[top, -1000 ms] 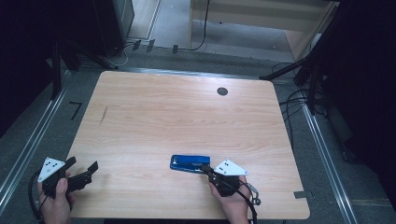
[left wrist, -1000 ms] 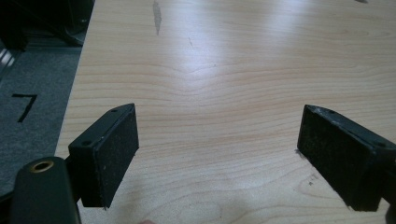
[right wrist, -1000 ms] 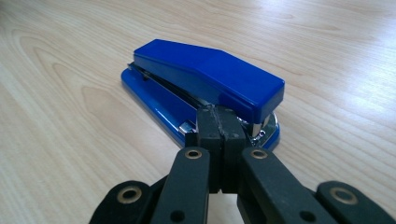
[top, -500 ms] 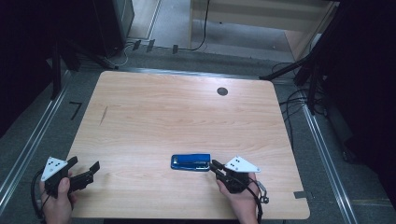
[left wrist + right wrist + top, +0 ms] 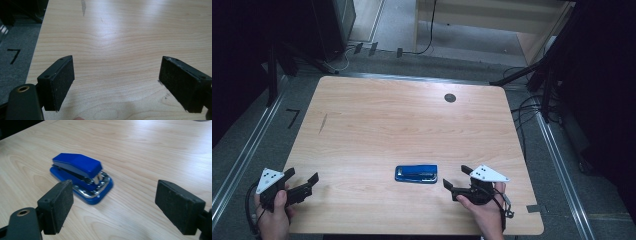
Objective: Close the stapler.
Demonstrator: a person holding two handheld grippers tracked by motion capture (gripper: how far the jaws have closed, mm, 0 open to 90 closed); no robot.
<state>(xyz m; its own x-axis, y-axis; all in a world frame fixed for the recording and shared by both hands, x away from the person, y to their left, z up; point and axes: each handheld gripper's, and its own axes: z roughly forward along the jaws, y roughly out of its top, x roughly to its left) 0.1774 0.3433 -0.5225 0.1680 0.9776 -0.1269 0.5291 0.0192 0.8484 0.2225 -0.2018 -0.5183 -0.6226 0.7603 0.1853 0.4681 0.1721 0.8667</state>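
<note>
Stapler free, both grippers open

Stapler (image 5: 416,174) lies flat on surface (image 5: 402,120) near front edge. Right gripper (image 5: 455,184) just beside it, fingers just opened wide, nothing between them. Left gripper (image 5: 304,184) at front-left corner, well apart, fingers spread over bare wood

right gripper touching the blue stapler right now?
Apart. In the high view bare table shows between the right gripper and the blue stapler; its jaws have just been opening, nothing between them.

Light wooden table (image 5: 377,125), grey carpet floor (image 5: 242,145), cables (image 5: 532,107), dark surroundings
</note>
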